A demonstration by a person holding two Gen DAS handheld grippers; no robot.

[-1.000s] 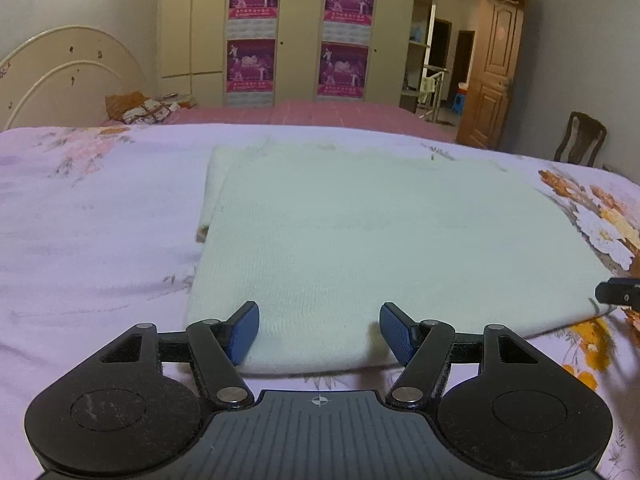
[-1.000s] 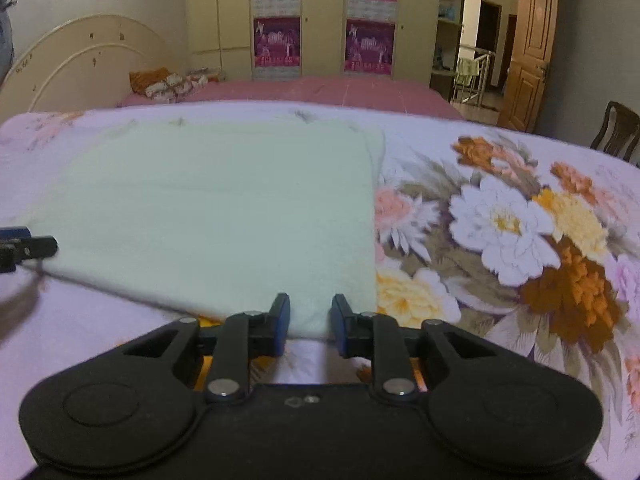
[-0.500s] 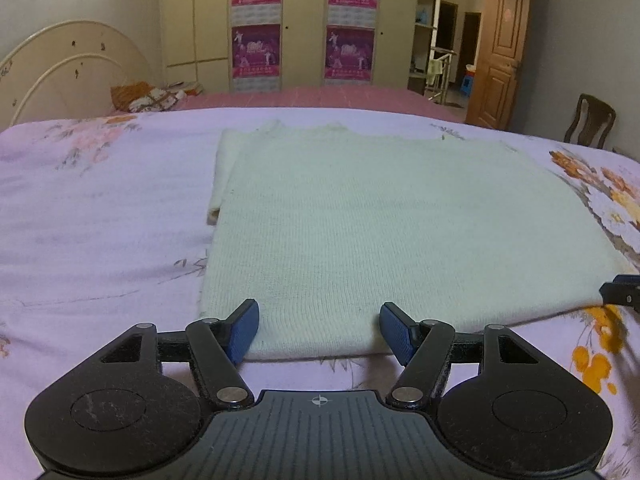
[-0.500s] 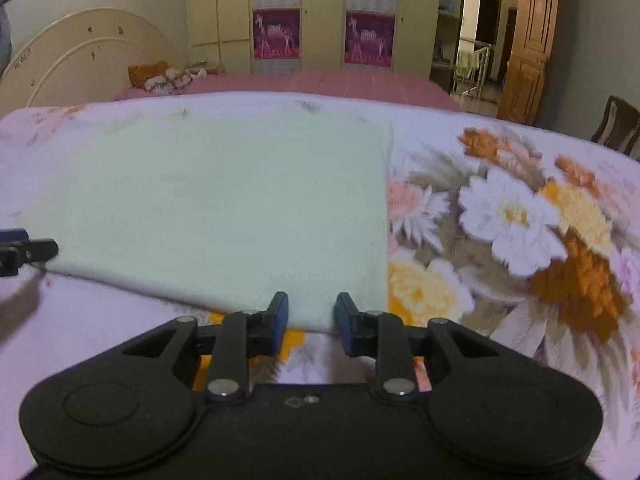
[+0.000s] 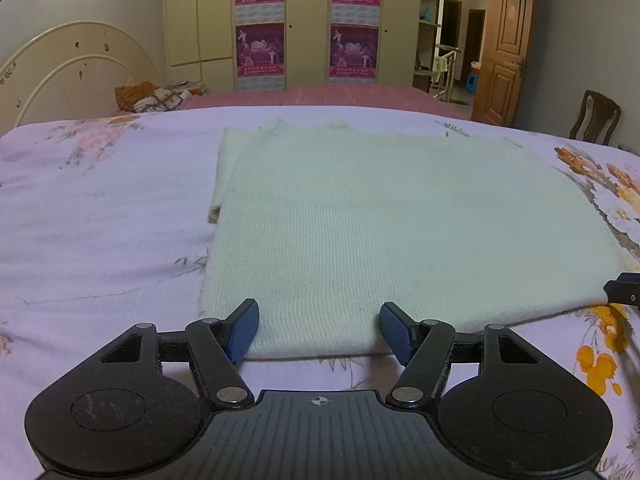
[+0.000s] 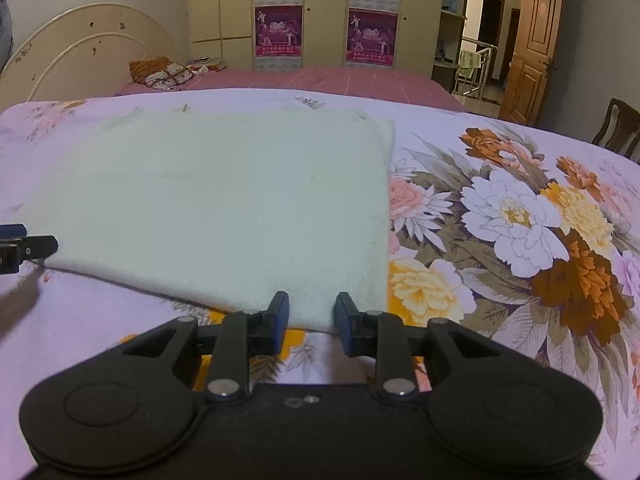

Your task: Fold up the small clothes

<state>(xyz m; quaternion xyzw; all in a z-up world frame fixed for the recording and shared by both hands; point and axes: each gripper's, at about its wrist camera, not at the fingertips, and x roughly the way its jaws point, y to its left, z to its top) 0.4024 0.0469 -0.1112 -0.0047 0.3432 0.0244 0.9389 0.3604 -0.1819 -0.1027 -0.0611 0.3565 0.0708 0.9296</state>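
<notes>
A pale green knit garment [image 5: 392,224] lies flat and folded on the bed; it also shows in the right wrist view [image 6: 224,204]. My left gripper [image 5: 319,330] is open, its blue pads at the garment's near left edge, one on each side of a wide stretch of hem. My right gripper [image 6: 311,320] is open with a narrower gap, at the garment's near right corner. Neither holds cloth. The right gripper's tip shows at the right edge of the left view [image 5: 624,292]; the left gripper's tip shows at the left edge of the right view [image 6: 24,246].
The bed sheet [image 5: 92,216] is lilac with a large flower print [image 6: 520,216] to the right of the garment. A headboard [image 5: 76,76], pillows [image 5: 152,98], wardrobes [image 5: 304,24], a door [image 5: 506,56] and a chair [image 5: 596,118] stand beyond.
Both grippers have pulled back and risen slightly, so the garment sits farther ahead. The right gripper's jaws have opened a little wider. The garment has not moved.
</notes>
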